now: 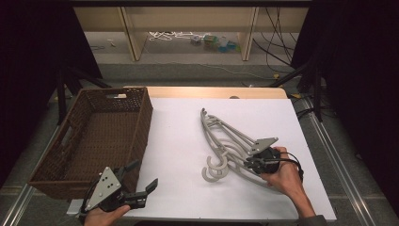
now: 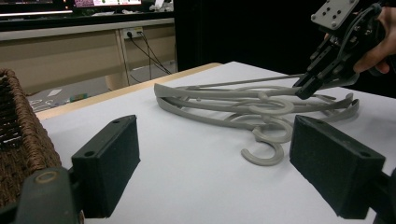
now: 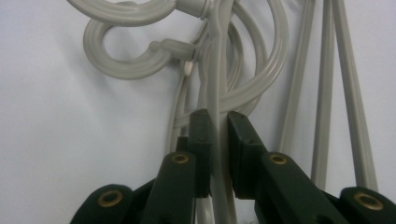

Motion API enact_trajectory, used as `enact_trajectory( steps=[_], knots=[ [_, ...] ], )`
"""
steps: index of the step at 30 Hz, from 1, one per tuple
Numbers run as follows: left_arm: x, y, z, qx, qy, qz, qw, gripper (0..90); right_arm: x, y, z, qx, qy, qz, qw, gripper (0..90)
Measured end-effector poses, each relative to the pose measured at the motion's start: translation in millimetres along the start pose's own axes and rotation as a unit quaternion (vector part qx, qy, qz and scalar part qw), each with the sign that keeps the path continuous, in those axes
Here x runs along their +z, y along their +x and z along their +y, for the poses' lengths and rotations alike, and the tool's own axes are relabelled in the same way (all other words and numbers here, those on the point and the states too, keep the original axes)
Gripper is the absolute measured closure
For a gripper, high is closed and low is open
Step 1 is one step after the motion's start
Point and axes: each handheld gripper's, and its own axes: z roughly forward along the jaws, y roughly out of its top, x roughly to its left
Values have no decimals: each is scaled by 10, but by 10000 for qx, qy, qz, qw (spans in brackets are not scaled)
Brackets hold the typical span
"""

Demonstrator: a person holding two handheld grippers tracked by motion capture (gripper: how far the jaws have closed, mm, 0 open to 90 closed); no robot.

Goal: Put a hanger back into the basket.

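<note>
A stack of grey plastic hangers [image 1: 225,139] lies on the white table top [image 1: 179,141], hooks toward the near side. My right gripper [image 1: 248,163] is shut on a thin arm of the top hanger [image 3: 217,70]; the pads [image 3: 201,135] press it from both sides. In the left gripper view that right gripper [image 2: 306,88] holds the hanger's end slightly off the pile [image 2: 224,105]. My left gripper [image 1: 144,174] stands open near the table's front left corner with nothing between its jaws [image 2: 215,172], pointing toward the hangers.
A brown wicker basket [image 1: 141,123] stands at the left, partly off the white top, right beside the left gripper. Its wall [image 2: 18,140] shows at the left of the left gripper view. Shelves and cables lie on the floor beyond the table.
</note>
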Motion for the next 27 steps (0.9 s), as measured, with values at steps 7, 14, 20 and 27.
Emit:
enact_trajectory(
  steps=[7, 14, 20, 27],
  knots=[
    [19, -21, 2, 14, 4, -32, 10000, 158, -121, 10, 37, -137, -259, -246, 9993, 819],
    [36, -44, 22, 216, 109, -160, 9996, 159, -263, 62, 84, -356, -471, -191, 9981, 819],
    [210, -145, 160, 569, 275, -441, 9970, 158, -359, 145, 119, -552, -591, -24, 9967, 819],
    [426, -120, 425, 1006, 545, -520, 9921, 160, -439, 290, 172, -854, -632, 260, 9940, 820]
  ],
)
